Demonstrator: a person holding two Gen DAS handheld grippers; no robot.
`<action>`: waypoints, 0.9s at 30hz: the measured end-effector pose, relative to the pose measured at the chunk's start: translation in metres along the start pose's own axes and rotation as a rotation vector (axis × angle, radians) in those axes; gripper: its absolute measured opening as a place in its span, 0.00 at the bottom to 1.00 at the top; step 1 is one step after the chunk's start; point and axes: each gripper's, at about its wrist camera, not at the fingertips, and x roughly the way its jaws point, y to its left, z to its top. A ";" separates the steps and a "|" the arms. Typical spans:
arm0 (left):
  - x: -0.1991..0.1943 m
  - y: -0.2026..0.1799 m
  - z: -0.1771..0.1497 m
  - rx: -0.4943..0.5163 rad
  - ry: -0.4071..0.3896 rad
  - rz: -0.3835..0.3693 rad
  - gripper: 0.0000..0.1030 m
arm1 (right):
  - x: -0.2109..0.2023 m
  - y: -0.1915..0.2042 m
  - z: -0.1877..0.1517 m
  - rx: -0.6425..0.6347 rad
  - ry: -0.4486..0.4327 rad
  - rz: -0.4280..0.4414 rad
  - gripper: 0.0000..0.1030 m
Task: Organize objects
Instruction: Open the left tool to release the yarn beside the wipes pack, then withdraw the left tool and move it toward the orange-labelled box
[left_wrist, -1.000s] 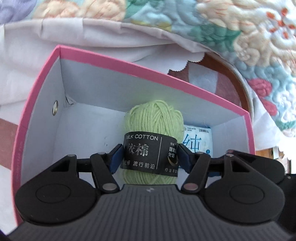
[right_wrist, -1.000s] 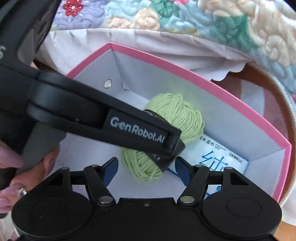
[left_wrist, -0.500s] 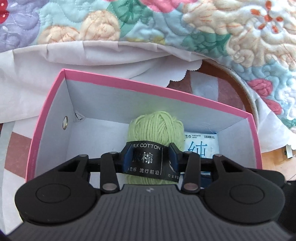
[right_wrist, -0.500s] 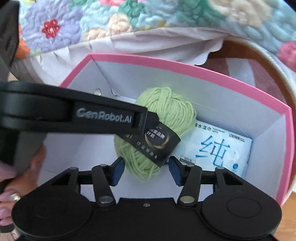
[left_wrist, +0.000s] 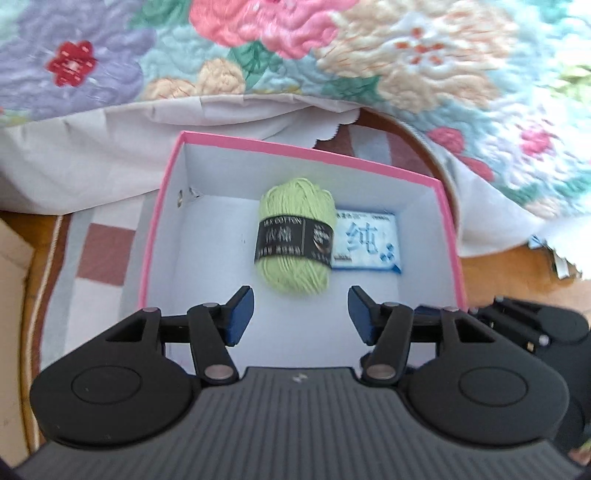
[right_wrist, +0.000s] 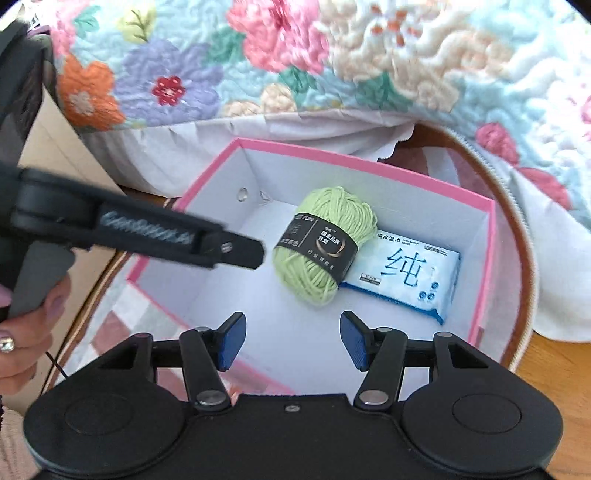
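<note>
A flowered quilt (left_wrist: 332, 55) is seen draped along the far side, and in front of it a pink-rimmed box (left_wrist: 310, 153) is set on a patterned rug (left_wrist: 99, 258). Inside the box, a green yarn ball (left_wrist: 295, 236) with a black label is laid on the white floor, with a blue wipes pack (left_wrist: 365, 242) touching it on the right. The left tongs (left_wrist: 301, 314) are held above the near part of the box, spread and empty; their jaws have just been opening, and nothing is caught between them, the yarn being left clear beyond the tips. The right tongs (right_wrist: 291, 339) are likewise spread and empty over the near wall. Both are angled steeply downward, and a hand (right_wrist: 22, 321) is wrapped round the left handle at the left. From here the risk is judged small: the yarn could be rolled against the wipes, or a loose strand snagged by a blue pad (left_wrist: 240, 314), if the tongs were dipped back in carelessly, and the light box could be knocked askew by a low sweep across its rim.
</note>
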 end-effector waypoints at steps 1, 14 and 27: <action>-0.009 -0.004 -0.003 0.007 -0.003 0.004 0.54 | -0.008 0.004 -0.001 -0.001 -0.002 -0.003 0.60; -0.130 -0.020 -0.051 0.120 -0.055 0.048 0.67 | -0.122 0.049 -0.018 -0.055 -0.065 0.006 0.75; -0.193 -0.020 -0.116 0.144 -0.082 0.022 0.76 | -0.180 0.104 -0.066 -0.140 -0.039 0.072 0.79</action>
